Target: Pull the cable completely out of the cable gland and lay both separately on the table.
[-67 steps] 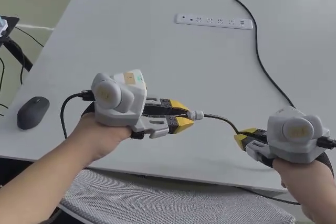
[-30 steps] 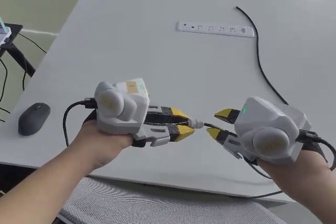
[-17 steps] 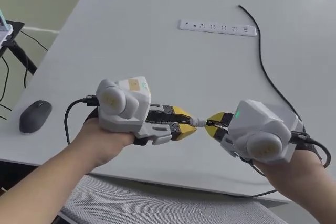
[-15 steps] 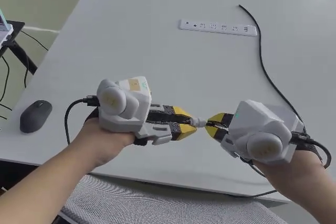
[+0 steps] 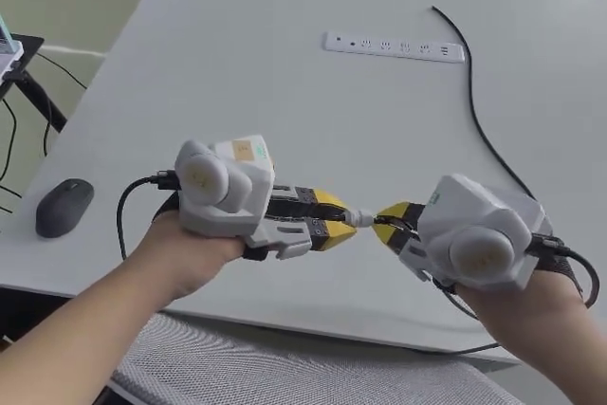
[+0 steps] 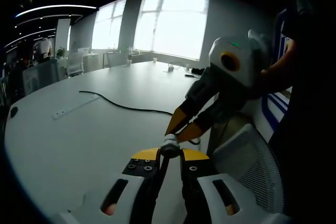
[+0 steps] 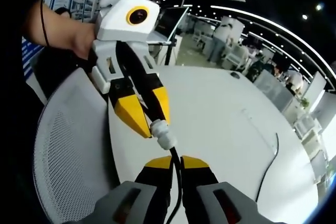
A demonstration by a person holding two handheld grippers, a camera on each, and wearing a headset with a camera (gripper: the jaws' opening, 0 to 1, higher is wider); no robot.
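Head view: the cable gland [image 5: 358, 220] lies level above the table [image 5: 285, 73], pinched by the left gripper [image 5: 345, 219], pointing at the right gripper [image 5: 384, 222]. Right gripper view shows the cable [image 7: 176, 169] clamped in its jaws.

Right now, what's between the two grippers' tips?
The white gland, held by the left gripper, and a short bit of black cable running into the right gripper. Clearest in the right gripper view.

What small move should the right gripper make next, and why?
Probably draw the right gripper straight away from the left gripper, along the line of the cable. The left gripper is shut on the cable gland, the right is shut on the cable just beside it, and the cable is not yet out of the gland.
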